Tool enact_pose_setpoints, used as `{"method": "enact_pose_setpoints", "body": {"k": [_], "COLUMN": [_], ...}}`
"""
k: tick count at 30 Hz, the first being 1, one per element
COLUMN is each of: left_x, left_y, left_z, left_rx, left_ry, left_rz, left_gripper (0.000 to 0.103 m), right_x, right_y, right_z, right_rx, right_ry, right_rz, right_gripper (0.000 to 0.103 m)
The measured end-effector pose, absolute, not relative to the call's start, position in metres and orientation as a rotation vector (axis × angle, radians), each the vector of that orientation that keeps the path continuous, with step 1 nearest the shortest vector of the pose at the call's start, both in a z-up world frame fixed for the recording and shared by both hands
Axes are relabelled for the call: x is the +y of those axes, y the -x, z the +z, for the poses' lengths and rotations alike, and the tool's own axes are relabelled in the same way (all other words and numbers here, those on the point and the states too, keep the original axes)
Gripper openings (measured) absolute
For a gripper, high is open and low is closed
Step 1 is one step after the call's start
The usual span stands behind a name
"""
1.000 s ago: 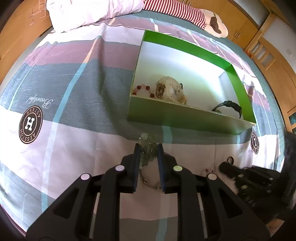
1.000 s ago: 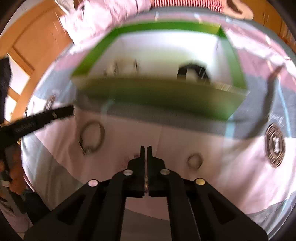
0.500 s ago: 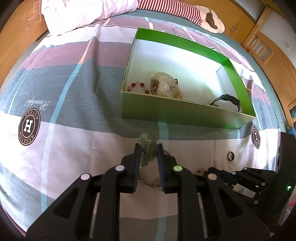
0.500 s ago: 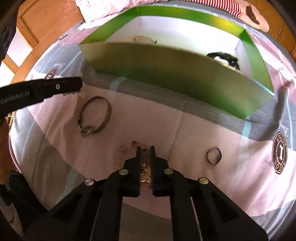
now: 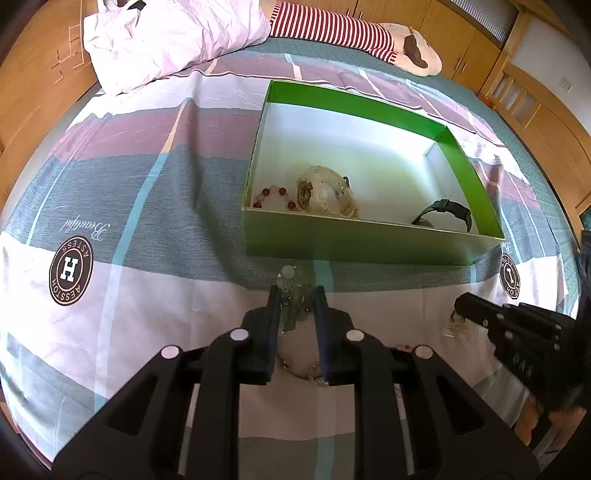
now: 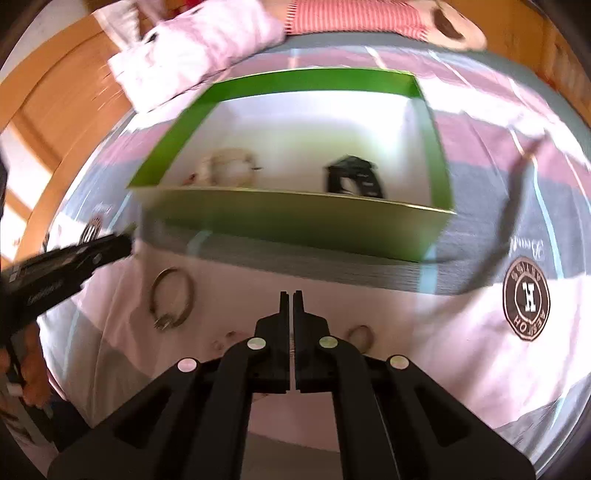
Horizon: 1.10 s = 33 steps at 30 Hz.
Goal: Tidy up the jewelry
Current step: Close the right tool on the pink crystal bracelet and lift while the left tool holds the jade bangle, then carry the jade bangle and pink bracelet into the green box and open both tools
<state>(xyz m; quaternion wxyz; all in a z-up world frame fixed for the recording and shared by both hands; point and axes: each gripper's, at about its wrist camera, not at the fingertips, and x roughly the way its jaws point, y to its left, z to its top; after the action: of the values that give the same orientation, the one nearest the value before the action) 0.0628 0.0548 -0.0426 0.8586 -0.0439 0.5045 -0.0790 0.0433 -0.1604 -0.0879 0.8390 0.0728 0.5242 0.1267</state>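
Observation:
My left gripper (image 5: 295, 299) is shut on a pale green bead bracelet (image 5: 293, 282), held above the bedspread just short of the green box (image 5: 369, 245). The box (image 6: 295, 221) has a white inside and holds a red bead bracelet (image 5: 273, 195), a cream watch (image 5: 325, 192) and a black watch (image 5: 448, 212). My right gripper (image 6: 291, 295) stands nearly shut, its jaws opening a little, with a thin gold piece (image 5: 455, 322) hanging at its tip in the left wrist view. That gripper is off the bed, to the right of the left one.
On the bedspread lie a silver bangle (image 6: 173, 299), a small ring (image 6: 360, 334) and some pink beads (image 6: 225, 339). A white pillow (image 5: 173, 37) and a striped soft toy (image 5: 332, 29) lie behind the box. Wooden cupboards surround the bed.
The right gripper came down on the gold piece, closed, and has now lifted off the bed toward the box. The left gripper has kept still with the green bracelet.

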Motion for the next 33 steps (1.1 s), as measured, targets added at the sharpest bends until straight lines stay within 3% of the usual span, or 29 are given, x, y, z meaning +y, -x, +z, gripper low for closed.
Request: {"method": "enact_pose_setpoints", "body": {"k": [1,3,12,14,33], "left_x": [0.056,0.056,0.055,0.054,0.047], "left_y": [-0.063,-0.063,-0.063,-0.063,-0.043], "left_z": [-0.043,-0.043,-0.045,-0.044,0.002], "left_rx": [1.061,1.063,1.069,1.067,0.847], "left_ry": [0.095,0.097,0.091,0.091,0.039], "left_rz": [-0.165,-0.166,-0.167,-0.171,-0.151], "left_gripper": [0.018,0.018,0.018,0.018,0.018], "right_x": [-0.162,-0.159,-0.096,-0.093,-0.146], "right_y": [-0.045,-0.042,-0.022,-0.020,-0.021], "right_z": [-0.090,-0.090,-0.123,-0.121,-0.024], "right_rx": [1.124,1.122,1.206,1.198,0.840], "right_ry": [-0.165,-0.158,0.165,0.178,-0.083], "right_rz": [0.276,0.308,0.392,0.407,0.396], "right_gripper": [0.017,0.025,0.025,0.011,0.008]}}
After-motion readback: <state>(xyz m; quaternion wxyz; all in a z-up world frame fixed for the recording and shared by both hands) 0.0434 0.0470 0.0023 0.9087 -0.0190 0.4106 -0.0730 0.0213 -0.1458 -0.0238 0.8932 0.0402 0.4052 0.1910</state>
